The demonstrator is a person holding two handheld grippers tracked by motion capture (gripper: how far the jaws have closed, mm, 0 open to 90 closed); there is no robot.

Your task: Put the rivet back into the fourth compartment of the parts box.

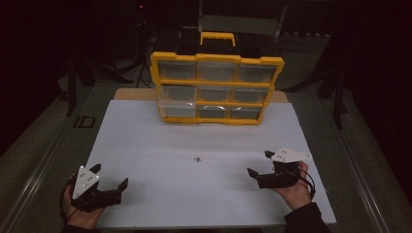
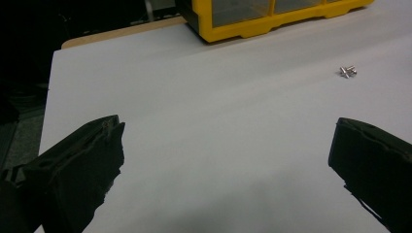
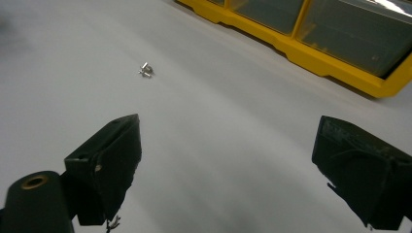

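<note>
Yellow plastic frames the drawer cabinet (image 1: 216, 87) at the far edge of the white bench (image 1: 160, 145), while you hold both grippers low at the near edge. The left gripper (image 1: 111, 175) rests by the near left corner, its fingers spread wide and holding nothing; the right gripper (image 1: 260, 164) hovers near the right side, fingers likewise spread and empty. The small metal screws (image 1: 197, 158) lie in a tight cluster on the open bench, between the two grippers and a little farther out, well apart from both and well short of the cabinet.

In the left gripper view the screws (image 2: 348, 71) sit up and to the right of the fingers (image 2: 92, 145); in the right gripper view they (image 3: 145, 70) lie ahead and to the left.

The risk from here is in the pickup. The screws are tiny and lie flat on a smooth sheet, so fingers closing off-centre would likely flick them away or catch just one and scatter the rest. Coming down too steeply could press a fingertip onto the sheet and skid the cluster sideways. Dim light makes their exact lie hard to read.
</note>
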